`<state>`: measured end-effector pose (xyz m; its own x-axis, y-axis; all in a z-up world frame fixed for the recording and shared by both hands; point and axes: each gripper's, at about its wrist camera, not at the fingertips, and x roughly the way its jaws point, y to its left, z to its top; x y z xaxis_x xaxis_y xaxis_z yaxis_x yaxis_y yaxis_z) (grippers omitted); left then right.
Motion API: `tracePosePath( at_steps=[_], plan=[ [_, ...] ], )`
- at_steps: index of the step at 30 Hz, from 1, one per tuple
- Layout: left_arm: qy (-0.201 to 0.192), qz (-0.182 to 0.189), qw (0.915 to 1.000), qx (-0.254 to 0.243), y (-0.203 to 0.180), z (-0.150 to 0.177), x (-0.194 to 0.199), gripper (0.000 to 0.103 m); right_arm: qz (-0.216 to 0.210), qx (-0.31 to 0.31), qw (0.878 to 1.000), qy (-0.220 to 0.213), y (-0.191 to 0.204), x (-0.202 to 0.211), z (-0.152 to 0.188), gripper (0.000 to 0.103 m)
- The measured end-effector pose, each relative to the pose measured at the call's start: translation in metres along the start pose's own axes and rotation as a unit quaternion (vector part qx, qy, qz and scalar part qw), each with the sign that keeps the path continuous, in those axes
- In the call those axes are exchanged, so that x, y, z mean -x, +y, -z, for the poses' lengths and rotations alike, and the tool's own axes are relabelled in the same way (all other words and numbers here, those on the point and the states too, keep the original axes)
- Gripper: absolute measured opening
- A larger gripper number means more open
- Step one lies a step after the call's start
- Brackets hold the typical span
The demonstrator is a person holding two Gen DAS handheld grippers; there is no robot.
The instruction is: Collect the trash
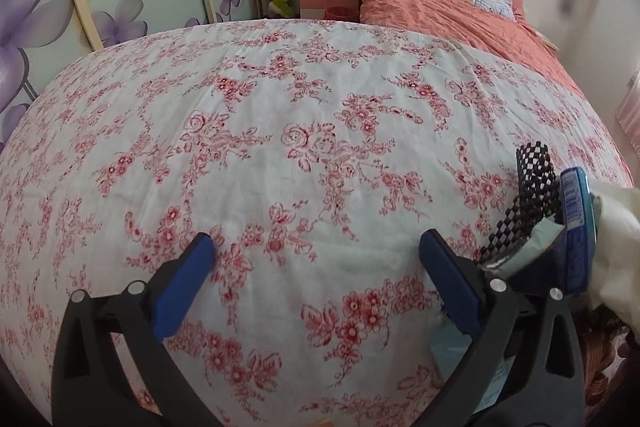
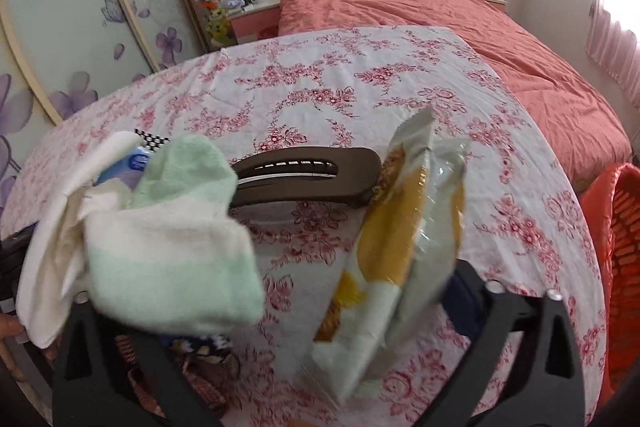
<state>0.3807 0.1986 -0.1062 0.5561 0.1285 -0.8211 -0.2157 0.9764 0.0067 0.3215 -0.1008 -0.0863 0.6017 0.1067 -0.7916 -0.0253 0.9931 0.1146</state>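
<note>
- Two grippers are over a surface covered with a white cloth with red flowers; behind it stands a bed with an orange cover.
- Left gripper: its jaws stand wide open and nothing is between them; only the cloth shows in the gap.
- Right gripper: its jaws are also wide apart. A yellow-and-white snack wrapper is between them, blurred, lying against the right jaw; I judge it is released, not gripped.
- Just to the left of the wrapper, a pale green and white towel hangs together with a blue packet, a checkered black strip and a dark brown hair clip. What holds this bundle up, I cannot tell.
- Step in hand, as I judge it: dropping the wrapper, one piece of trash.
- Containers: an orange basket stands at the far right edge, beside the surface; its inside is not visible, so I cannot say what is in it.
- Next move probably calls for choosing the next piece of trash and bringing open jaws around it, then carrying it toward the basket.
</note>
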Motion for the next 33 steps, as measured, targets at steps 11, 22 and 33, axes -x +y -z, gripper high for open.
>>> tracePosePath(
  at_steps=[11,22,33],
  plan=[
    [0.0,0.001,1.0,0.0,0.0003,-0.0008,-0.0004,0.1,0.041,0.024,0.999,0.013,0.0093,-0.0025,0.001,0.101],
    [0.0,0.001,1.0,0.0,0.0,-0.0011,-0.0005,0.1,0.041,0.024,0.999,0.013,0.0101,-0.0028,0.0011,0.101],
    [0.0,0.001,1.0,0.0,0.0003,-0.0008,-0.0004,0.1,0.041,0.023,0.999,0.013,0.0102,-0.0028,0.0011,0.101]
  ],
)
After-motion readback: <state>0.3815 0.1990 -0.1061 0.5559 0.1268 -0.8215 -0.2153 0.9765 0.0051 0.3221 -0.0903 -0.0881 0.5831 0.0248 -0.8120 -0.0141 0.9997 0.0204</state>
